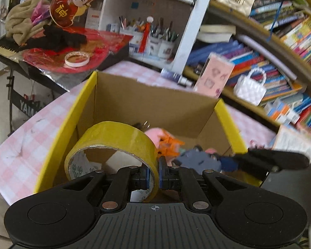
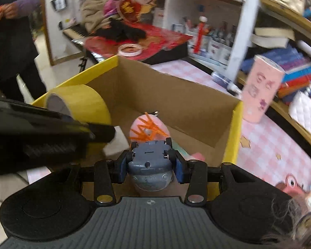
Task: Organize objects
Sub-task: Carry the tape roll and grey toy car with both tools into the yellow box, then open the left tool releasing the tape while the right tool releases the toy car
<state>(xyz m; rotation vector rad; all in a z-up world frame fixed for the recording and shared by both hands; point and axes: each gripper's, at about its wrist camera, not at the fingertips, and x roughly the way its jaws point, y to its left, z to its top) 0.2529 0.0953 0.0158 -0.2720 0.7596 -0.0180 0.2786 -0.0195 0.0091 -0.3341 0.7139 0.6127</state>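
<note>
My left gripper (image 1: 154, 175) is shut on a roll of yellow tape (image 1: 118, 141), gripping its band, held over the near left part of an open cardboard box with yellow flaps (image 1: 155, 105). My right gripper (image 2: 151, 166) is shut on a grey-blue toy car (image 2: 150, 164), underside up, held over the box (image 2: 176, 97) at its near edge. Inside the box lie a pink ball and an orange toy (image 2: 148, 127). The tape (image 2: 80, 101) and left gripper show at left in the right wrist view. The car (image 1: 199, 159) and right gripper show at right in the left wrist view.
The box stands on a pink checked tablecloth (image 1: 31, 128). A pink carton (image 2: 263, 91) and a tube (image 1: 176, 76) stand behind it. Bookshelves (image 1: 280, 47) fill the right. A keyboard with clutter and white tape roll (image 1: 76, 59) is at back left. A person (image 2: 8, 31) stands at left.
</note>
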